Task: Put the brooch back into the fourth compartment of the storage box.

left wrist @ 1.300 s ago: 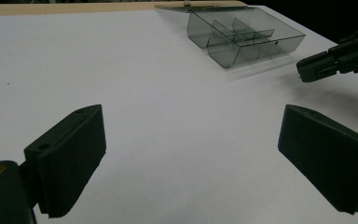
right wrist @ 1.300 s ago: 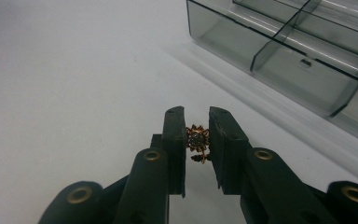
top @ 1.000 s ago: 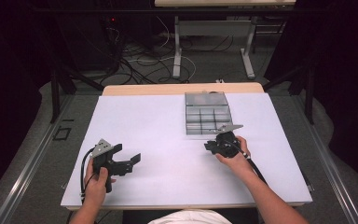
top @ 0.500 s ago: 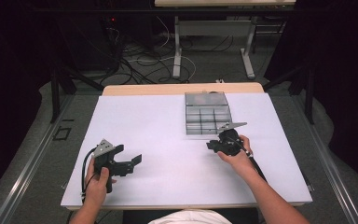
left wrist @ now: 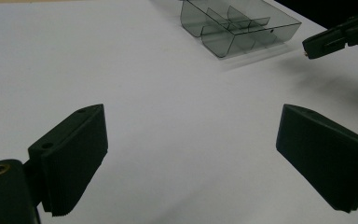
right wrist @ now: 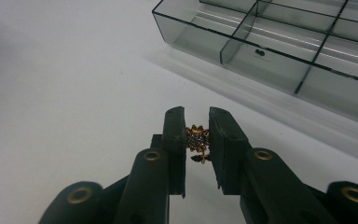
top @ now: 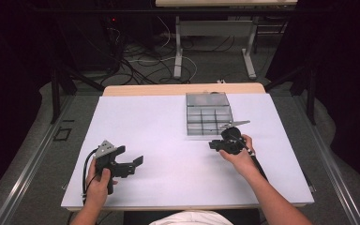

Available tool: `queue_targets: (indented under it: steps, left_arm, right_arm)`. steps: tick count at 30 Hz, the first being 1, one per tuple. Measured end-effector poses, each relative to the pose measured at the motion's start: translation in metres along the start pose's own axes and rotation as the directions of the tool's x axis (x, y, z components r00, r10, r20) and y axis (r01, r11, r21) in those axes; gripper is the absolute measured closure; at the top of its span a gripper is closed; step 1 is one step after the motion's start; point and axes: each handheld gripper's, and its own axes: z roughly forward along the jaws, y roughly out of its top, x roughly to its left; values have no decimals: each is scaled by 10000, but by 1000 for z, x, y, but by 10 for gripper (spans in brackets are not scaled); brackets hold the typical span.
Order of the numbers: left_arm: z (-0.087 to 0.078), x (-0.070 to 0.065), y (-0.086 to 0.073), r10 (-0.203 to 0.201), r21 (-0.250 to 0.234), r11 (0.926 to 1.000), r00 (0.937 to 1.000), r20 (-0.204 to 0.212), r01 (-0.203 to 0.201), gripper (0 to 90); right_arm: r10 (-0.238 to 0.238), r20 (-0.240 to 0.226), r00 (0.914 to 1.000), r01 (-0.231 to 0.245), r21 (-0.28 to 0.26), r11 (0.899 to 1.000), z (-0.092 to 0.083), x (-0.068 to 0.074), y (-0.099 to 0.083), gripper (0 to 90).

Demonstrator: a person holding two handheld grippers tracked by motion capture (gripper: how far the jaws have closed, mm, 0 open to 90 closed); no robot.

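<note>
Presently, in the right gripper view the right gripper (right wrist: 197, 140) stands low at centre frame, its jaws nearly together and clamped on a small gold flower-shaped ornament (right wrist: 197, 139) with a sparkling centre, held above the white table (right wrist: 65, 93); the smoke-grey compartment tray (right wrist: 279, 42) lies in the upper right of that frame. In the high view the left gripper (top: 132, 161) sits at lower left, well apart from the tray. Its jaws stand wide open with nothing between them.

Dark room; grey floor (top: 37, 154), tangled cables (top: 136, 65) beneath a far desk (top: 215, 28).
</note>
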Motion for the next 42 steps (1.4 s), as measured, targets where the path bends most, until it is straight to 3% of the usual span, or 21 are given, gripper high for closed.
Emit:
queue_targets:
  steps: [12, 18, 26, 32, 42]
  left_arm:
    - [0, 0, 0, 8, -49, 10000, 9999, -145, -9, 97]
    - [0, 1, 0, 215, -7, 9998, 9991, -365, -215, 115]
    - [1, 1, -1, 87, -105, 9999, 9972, -742, -95, 123]
    - [2, 2, -1, 124, 15, 9999, 9920, -1257, -123, 119]
    - [5, 4, 0, 449, 624, 9975, 9797, -1955, -333, 42]
  right_arm:
    - [653, -203, 9977, -647, 291, 9975, -7, -4, 7, 774]
    - [622, -275, 9977, -603, 643, 9961, -9, -4, 11, 775]
    - [447, -228, 9987, -425, 891, 9951, -12, -4, 20, 775]
    - [304, -229, 9993, -280, 993, 9947, -12, 0, 28, 775]
    - [228, -207, 9995, -206, 995, 9948, -9, 3, 38, 775]
